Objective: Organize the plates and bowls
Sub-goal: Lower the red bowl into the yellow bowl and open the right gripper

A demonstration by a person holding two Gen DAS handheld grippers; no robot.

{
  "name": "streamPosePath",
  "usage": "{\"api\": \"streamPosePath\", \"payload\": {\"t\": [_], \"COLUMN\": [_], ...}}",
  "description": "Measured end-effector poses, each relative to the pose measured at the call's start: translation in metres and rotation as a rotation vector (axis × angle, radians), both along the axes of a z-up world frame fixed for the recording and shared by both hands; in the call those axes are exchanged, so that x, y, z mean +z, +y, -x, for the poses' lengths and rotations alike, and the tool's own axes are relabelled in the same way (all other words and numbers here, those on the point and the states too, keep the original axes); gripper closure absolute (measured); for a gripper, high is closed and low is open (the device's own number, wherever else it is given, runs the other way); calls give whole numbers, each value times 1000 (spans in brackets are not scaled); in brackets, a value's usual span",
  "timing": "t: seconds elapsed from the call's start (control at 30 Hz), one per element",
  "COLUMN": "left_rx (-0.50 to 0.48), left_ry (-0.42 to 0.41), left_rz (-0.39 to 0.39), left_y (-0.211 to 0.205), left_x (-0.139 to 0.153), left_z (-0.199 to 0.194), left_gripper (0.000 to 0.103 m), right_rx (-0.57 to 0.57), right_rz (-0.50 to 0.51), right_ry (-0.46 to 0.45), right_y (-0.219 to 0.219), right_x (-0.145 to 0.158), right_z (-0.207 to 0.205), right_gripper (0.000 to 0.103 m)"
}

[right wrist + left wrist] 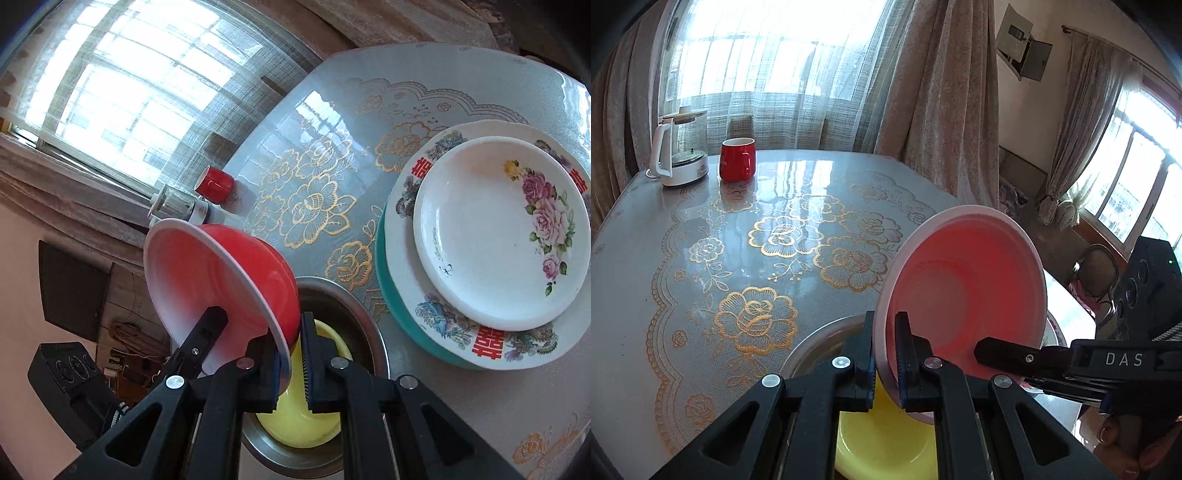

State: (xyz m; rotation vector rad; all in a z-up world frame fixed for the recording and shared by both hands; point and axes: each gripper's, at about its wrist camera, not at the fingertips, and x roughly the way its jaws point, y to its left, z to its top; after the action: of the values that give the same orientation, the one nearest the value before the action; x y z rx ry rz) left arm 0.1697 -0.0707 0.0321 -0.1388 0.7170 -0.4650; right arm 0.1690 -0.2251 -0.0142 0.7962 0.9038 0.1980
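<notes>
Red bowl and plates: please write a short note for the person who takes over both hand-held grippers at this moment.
Left hand-held gripper: shut on the rim of the red bowl.
Right hand-held gripper: shut on the same bowl's opposite rim.
The bowl hangs tilted above the yellow bowl, which sits in the steel bowl.
Done: three plates stacked beside them.
Left: probably lower the red bowl into the yellow one, then release.
</notes>
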Motion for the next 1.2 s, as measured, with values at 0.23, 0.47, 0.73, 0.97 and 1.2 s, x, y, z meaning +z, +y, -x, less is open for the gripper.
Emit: {"api": "streamPosePath", "payload": {"t": [0.23,0.47,0.73,0.97,1.2], "left_rx": [5,14,26,42,53], "left_ry": [80,146,161,174,178], "left_rz": [-24,-28,-75,-54,-38], "left_y": [16,20,17,22,24], "left_x": [-23,-41,-47,-41,-36], "left_z": [21,30,32,29,26], "left_gripper": [94,94,94,94,88], "right_rx": [45,58,52,41,28], "right_rz": [-39,-44,-31,-15,-10], "right_ry": [55,97,103,96,90], "right_y": [13,22,18,15,10], "right_x": [-21,-35,-37,-33,-32], "right_z": [13,17,24,29,30], "right_gripper": [91,89,86,86,86]}}
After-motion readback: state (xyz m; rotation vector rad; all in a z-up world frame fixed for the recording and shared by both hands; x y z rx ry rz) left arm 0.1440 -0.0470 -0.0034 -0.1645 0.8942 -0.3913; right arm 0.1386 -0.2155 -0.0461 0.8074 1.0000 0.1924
